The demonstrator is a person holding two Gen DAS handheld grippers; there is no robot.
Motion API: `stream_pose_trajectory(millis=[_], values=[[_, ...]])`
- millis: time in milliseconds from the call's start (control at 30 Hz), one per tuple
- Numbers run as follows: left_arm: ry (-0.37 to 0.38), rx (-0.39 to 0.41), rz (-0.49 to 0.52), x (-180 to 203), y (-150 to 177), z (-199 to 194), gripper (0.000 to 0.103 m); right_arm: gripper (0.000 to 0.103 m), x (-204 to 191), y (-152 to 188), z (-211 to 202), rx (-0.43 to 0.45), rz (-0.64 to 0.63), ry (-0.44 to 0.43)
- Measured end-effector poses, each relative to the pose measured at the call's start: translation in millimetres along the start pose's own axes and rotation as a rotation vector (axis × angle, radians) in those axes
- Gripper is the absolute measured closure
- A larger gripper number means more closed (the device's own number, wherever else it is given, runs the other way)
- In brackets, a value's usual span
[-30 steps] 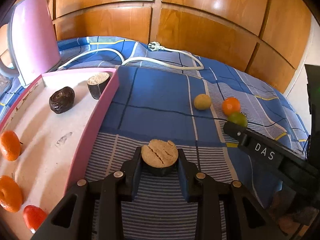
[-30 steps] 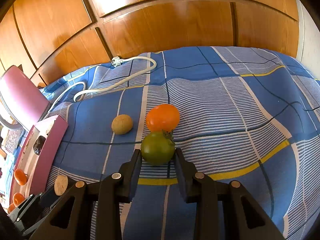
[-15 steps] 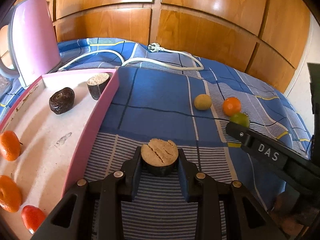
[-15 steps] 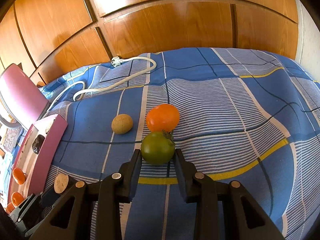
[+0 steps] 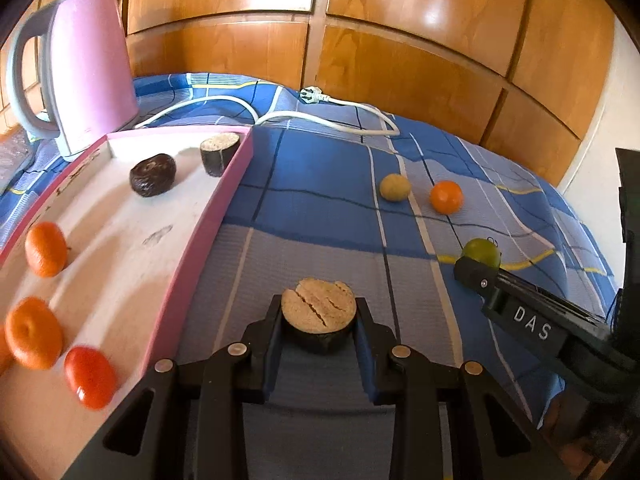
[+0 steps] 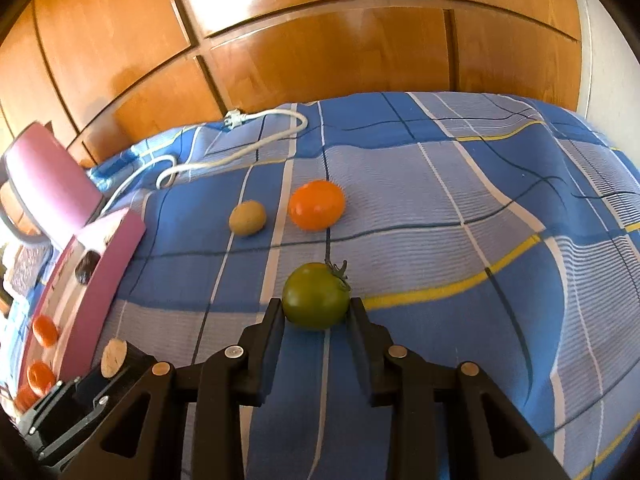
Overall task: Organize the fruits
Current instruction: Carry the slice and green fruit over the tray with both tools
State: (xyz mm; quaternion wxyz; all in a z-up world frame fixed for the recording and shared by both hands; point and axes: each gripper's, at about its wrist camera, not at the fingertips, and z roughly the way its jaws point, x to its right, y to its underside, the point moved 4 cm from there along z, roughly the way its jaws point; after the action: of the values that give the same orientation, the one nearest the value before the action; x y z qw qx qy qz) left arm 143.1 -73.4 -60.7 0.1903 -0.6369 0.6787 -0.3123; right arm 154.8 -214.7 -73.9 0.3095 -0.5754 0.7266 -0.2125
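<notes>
Gripping a cut fruit piece [image 5: 319, 312] in the left hand-held gripper [image 5: 319, 326], right hand-held gripper [image 6: 316, 312] clamps green tomato [image 6: 315, 295]

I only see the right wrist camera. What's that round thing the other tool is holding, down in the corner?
Observer: The left tool is shut on a cut chunk with dark skin. Its pale top has two cracks.
Child: Is there another one like it?
Observer: Yes, a second chunk stands in the far corner of the pink tray.
Child: Anything red in there?
Observer: One red fruit lies at the near end, next to an orange.
</notes>
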Motion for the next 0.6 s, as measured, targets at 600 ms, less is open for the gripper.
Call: stream_pose_trajectory(millis=[600], values=[[0.021, 0.14, 0.029, -8.5, 6.3, -93.6, 0.071, 0.071, -34.1, 39.7, -43.0, 0.027, -0.184, 0.022]])
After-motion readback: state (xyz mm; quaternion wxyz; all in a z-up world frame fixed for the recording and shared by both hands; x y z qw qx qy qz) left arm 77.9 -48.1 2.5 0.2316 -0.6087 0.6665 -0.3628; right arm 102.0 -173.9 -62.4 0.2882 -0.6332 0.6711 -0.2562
